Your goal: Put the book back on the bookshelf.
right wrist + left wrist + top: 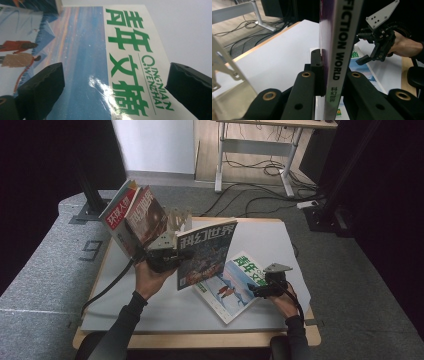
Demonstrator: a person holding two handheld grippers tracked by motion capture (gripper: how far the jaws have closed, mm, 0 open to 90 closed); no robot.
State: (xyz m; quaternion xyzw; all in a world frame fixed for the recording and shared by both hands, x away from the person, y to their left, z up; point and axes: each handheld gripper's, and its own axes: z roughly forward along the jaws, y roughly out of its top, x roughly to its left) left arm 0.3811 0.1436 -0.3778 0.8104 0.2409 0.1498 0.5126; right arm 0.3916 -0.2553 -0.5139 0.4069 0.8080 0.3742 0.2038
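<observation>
Left tongs (332, 82) clenched on the upright sci-fi magazine's (205, 252) spine, probably headed for the rack (177, 222). Right tongs (112, 82) released, straddling the flat magazine (235, 285) on the bench (270, 235).

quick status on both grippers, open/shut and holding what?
Left gripper: shut on the Science Fiction World magazine, held upright by its spine.
Right gripper: open, jaws spread over the Qingnian Wenzhai magazine lying on the table, not gripping it.

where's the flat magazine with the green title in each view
High view: the flat glossy blue-and-white magazine with green title lies right of centre on the table, by the right claw.
Left gripper view: a strip of it right of the upright magazine's spine.
Right gripper view: centre.
Shared landmark: its green title characters.
</observation>
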